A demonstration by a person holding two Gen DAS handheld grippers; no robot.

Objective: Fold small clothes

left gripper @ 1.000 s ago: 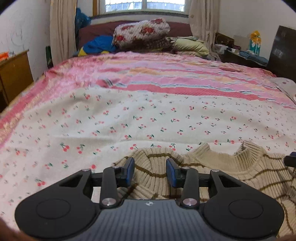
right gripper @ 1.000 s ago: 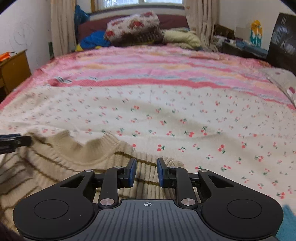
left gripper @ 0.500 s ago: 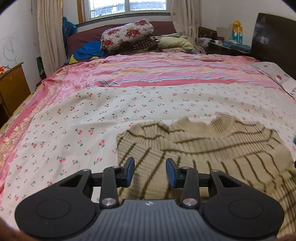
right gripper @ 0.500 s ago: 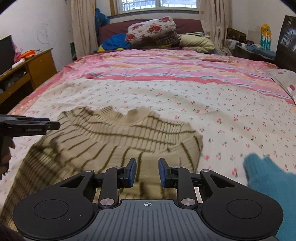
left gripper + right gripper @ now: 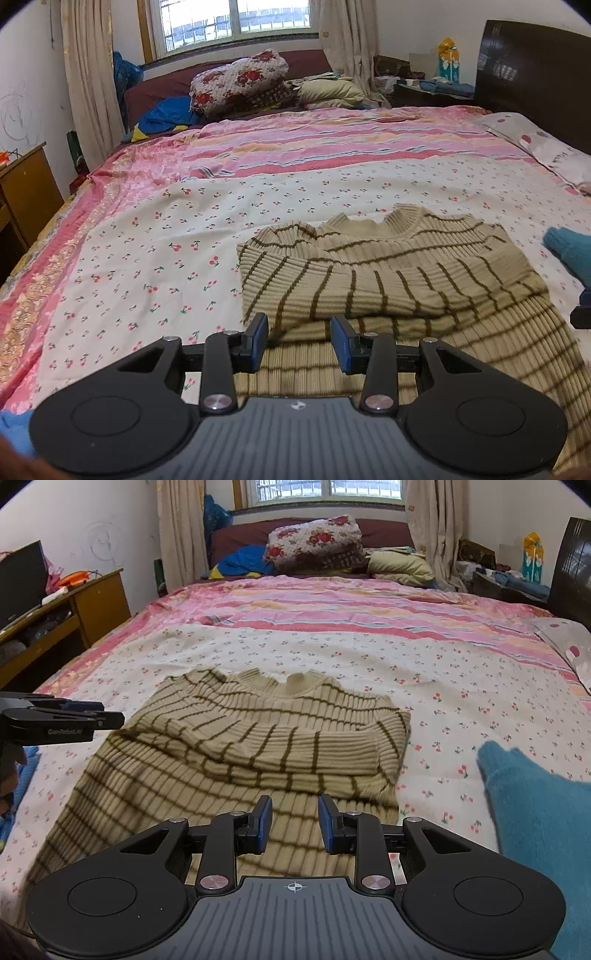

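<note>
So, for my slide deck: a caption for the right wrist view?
Open right gripper above a beige brown-striped knit sweater, sleeves folded across, on a cherry-print bedsheet.

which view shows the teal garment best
The right wrist view: the teal garment fills its lower right, fuzzy knit clear, lying on the sheet beside the striped sweater. The left wrist view shows only a small tip of it at the right edge.

Both grippers point forward and downward. The left gripper (image 5: 298, 341) has its jaws parted with nothing between them. The right gripper (image 5: 294, 821) also holds nothing, its jaws having just been opening.
</note>
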